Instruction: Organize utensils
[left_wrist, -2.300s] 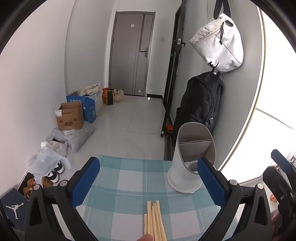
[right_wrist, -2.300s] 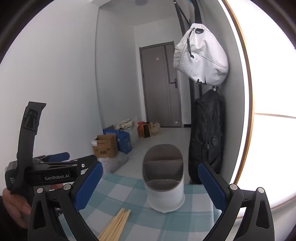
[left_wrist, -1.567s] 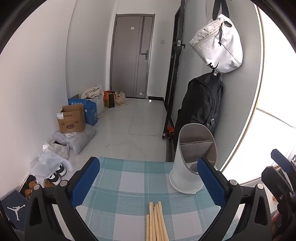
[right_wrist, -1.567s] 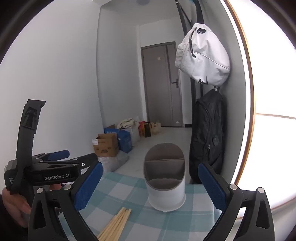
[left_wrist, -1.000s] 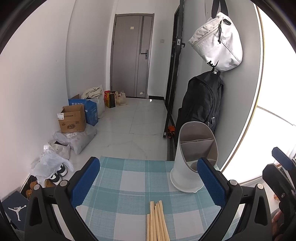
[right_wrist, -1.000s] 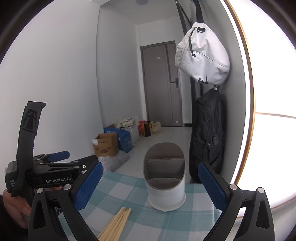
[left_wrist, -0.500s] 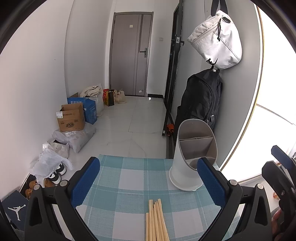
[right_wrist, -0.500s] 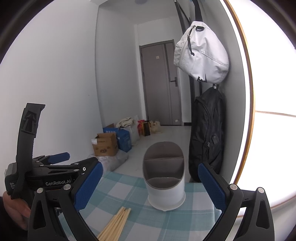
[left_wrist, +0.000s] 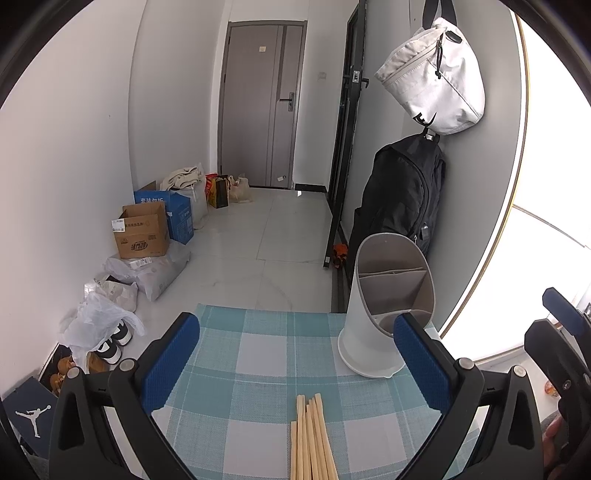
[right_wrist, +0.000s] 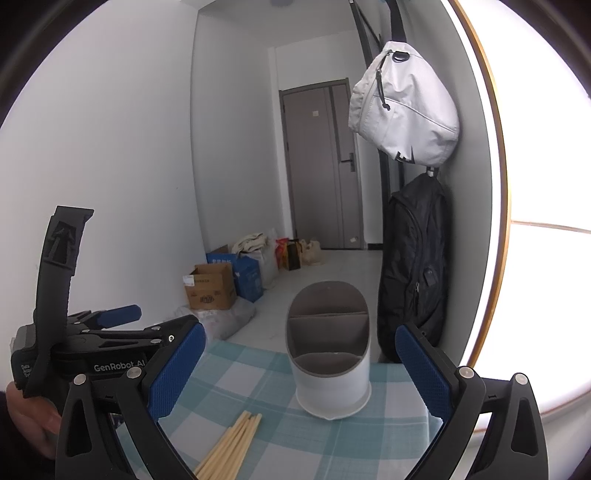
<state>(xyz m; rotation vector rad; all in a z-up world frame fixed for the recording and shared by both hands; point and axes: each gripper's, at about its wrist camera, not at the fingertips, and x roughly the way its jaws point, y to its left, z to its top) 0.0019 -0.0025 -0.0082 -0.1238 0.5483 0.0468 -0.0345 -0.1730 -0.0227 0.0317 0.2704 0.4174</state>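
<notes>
A bundle of wooden chopsticks (left_wrist: 311, 439) lies on the blue-and-white checked tablecloth (left_wrist: 258, 354), near the front edge. It also shows in the right wrist view (right_wrist: 232, 446). A white utensil holder (left_wrist: 384, 306) with grey dividers stands upright at the table's far right; it shows in the right wrist view (right_wrist: 330, 354) too. My left gripper (left_wrist: 295, 358) is open and empty, above the chopsticks. My right gripper (right_wrist: 299, 365) is open and empty, facing the holder. The left gripper's body (right_wrist: 92, 343) shows at the left of the right wrist view.
The table's far edge drops to a tiled floor. A black backpack (left_wrist: 399, 195) and a white bag (left_wrist: 436, 77) hang on the wall behind the holder. Cardboard boxes (left_wrist: 142, 232), bags and shoes line the left wall. A bright window is at the right.
Both grippers stay open and drift only slightly. The chopsticks and the holder have not moved.
</notes>
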